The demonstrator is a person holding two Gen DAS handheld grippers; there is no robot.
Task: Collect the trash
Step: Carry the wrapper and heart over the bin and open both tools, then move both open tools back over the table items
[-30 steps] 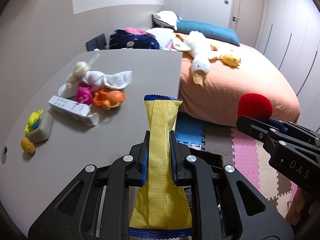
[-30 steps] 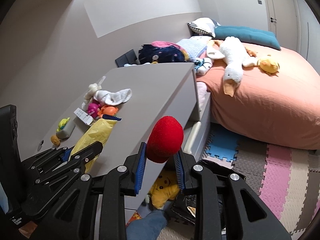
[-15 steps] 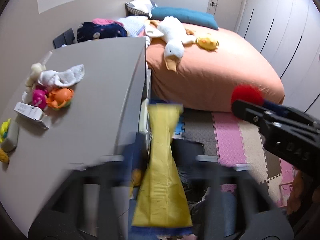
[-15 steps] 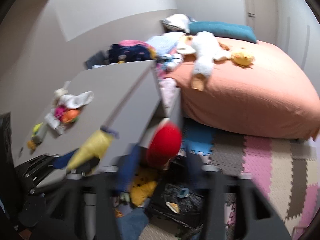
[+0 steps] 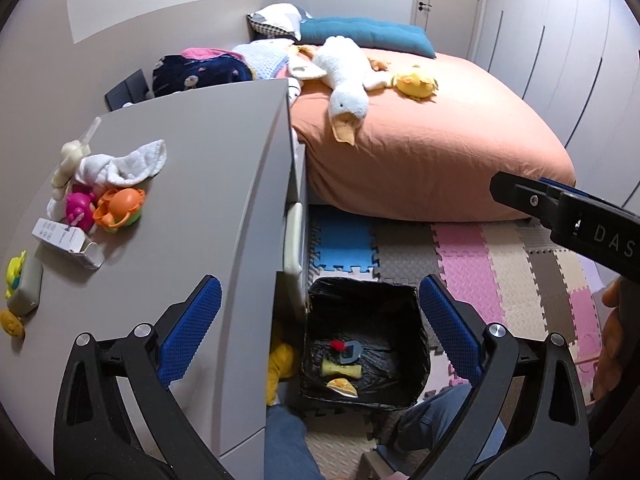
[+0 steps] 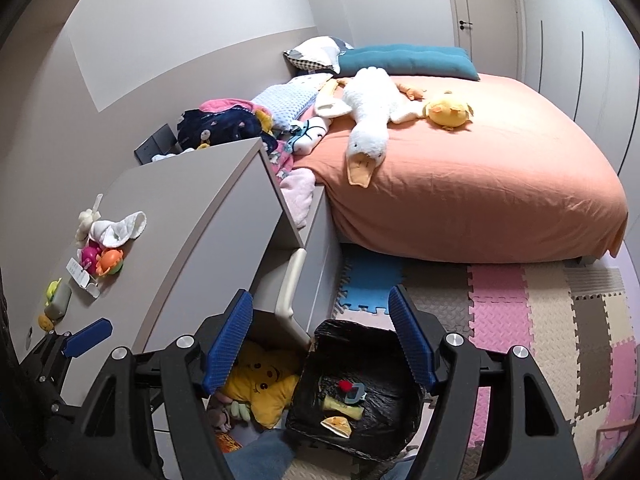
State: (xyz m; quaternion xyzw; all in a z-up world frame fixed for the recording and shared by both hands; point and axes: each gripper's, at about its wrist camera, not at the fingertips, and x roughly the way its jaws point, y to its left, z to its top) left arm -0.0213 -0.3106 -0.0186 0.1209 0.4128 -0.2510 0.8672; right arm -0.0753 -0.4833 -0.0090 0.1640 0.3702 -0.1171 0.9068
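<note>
A black-lined trash bin [image 5: 368, 285] stands on the floor beside the grey dresser. Inside it lie a yellow wrapper [image 5: 341, 369], a red pom-pom ball [image 5: 337, 345] and an orange-yellow scrap [image 5: 342, 385]. My left gripper [image 5: 320, 282] hangs above the bin, its jaws opening wide with nothing between them. My right gripper [image 6: 320, 294] is also over the bin [image 6: 352, 326], open and holding nothing. The right wrist view shows the wrapper [image 6: 343, 404] and the ball [image 6: 344, 385] on the bin's bottom. One right finger [image 5: 520, 194] reaches in from the right edge of the left wrist view.
The dresser top [image 5: 200, 168] holds a white cloth [image 5: 120, 164], plastic toys [image 5: 116, 210] and a white box [image 5: 66, 240]. A bed [image 5: 440, 140] with a plush goose lies behind. Foam mats [image 5: 500, 264] cover the floor. A yellow plush [image 6: 260, 384] lies left of the bin, and a person's legs show below.
Both grippers swung right from the dresser to above the bin and opened. The yellow wrapper left the left jaws and the red ball left the right jaws. Both now lie in the bin.
</note>
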